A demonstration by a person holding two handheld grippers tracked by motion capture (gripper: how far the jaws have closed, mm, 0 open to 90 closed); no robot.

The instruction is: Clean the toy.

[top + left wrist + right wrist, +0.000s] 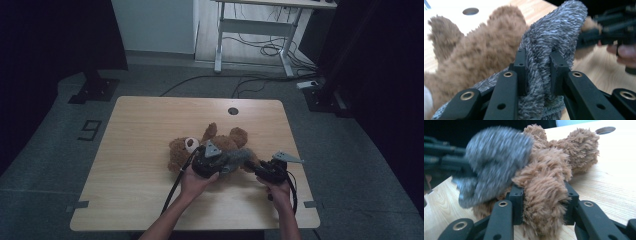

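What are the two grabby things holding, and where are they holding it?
The left tool pinches the fuzzy grey cloth at a bunched fold. The right tool squeezes a limb of the brown teddy bear.

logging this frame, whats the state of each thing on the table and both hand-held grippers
teddy bear: lying on the table, one limb pinched by the right hand-held gripper
grey fuzzy cloth: over part of the bear, bunched between the left jaws
left hand-held gripper: shut on the grey fuzzy cloth
right hand-held gripper: shut on the bear's brown limb
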